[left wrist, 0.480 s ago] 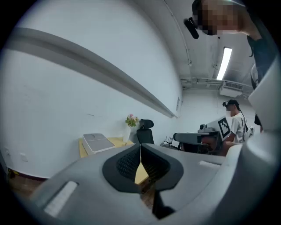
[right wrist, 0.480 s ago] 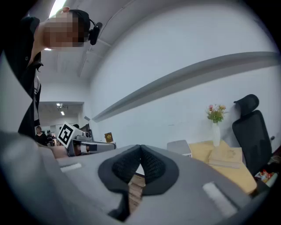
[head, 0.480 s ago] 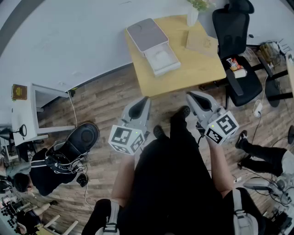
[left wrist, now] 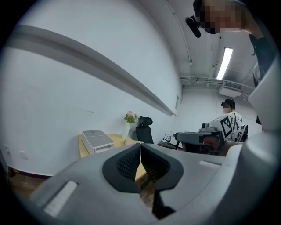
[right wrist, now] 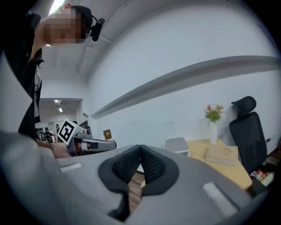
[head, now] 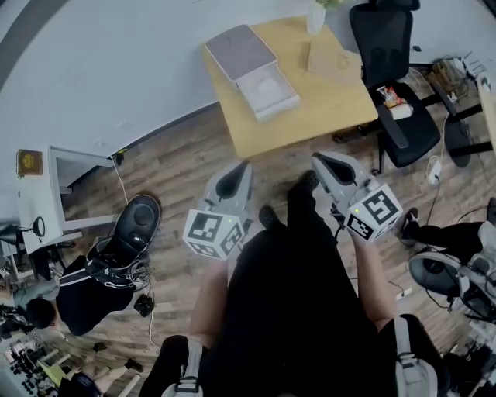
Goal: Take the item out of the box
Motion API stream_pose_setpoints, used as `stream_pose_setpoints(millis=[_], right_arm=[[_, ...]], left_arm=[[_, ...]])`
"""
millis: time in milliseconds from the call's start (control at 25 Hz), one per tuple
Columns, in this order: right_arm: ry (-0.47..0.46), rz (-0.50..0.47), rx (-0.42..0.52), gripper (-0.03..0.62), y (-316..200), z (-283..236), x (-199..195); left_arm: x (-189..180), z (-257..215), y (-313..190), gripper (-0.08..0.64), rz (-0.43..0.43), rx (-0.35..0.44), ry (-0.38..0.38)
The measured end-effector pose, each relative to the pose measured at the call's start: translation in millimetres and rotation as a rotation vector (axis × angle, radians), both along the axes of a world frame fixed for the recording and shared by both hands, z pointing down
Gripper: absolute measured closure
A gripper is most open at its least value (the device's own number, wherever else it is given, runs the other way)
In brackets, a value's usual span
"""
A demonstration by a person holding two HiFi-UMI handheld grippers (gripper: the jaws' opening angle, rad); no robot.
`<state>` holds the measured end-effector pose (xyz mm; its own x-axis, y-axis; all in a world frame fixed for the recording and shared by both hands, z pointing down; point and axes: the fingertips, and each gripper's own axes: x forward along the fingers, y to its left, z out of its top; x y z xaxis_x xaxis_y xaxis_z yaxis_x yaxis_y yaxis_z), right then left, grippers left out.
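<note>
Box (head: 242,53) contents indistinct on table (head: 333,101), left gripper (head: 245,166) and right gripper (head: 315,159) closed, empty.

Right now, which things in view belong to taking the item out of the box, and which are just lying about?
Job: grey box on the wooden table; left gripper and right gripper, both shut and empty.
Lying about: vase; brown book; office chair.

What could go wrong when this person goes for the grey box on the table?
Both the left gripper and right gripper are shut and empty, well short of the table; reaching in without opening first might shove the box. The vase of flowers on the same table could be tipped. Cables trail on the floor nearby, a possible trip.
</note>
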<state>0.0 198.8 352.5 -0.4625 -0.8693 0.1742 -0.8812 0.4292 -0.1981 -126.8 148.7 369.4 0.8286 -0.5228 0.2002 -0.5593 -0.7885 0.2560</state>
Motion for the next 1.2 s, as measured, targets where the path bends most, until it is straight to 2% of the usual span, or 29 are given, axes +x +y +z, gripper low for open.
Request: stream_pose_setpoints(millis=[280,440,560,720,920,1200], right_arm=[[0.018,0.037,-0.015,0.589,2.5,9.9,5.6],[-0.042,0.062,-0.01,0.589,2.0,9.3,12.4],[-0.046,0.064,-0.023,0.589,-2.5,14.8,16.0],[-0.014,0.044,0.002,0.589,-9.2,16.4,15.7],[0.081,0.001,0.002,0.589,-32.2,24.6,21.6],[0.093,-0.076,0.002,0.589,-83.1,27.8,26.5]], left_arm=[[-6.3,4.5,-0.3,0.549,-0.014,-0.001,-0.005],[-10.7,8.1,-0.2,0.549,-0.014,-0.011,-0.011],[-11.5,12.0,-3.8,0.549,-0.016,-0.015,-0.013],[-14.0,19.4,-9.4,0.549,-0.033,-0.028,-0.023],[-13.8,24.2,-22.7,0.549,-0.065,-0.032,-0.059],[-15.4,25.8,-57.5,0.549,-0.136,-0.054,-0.08]])
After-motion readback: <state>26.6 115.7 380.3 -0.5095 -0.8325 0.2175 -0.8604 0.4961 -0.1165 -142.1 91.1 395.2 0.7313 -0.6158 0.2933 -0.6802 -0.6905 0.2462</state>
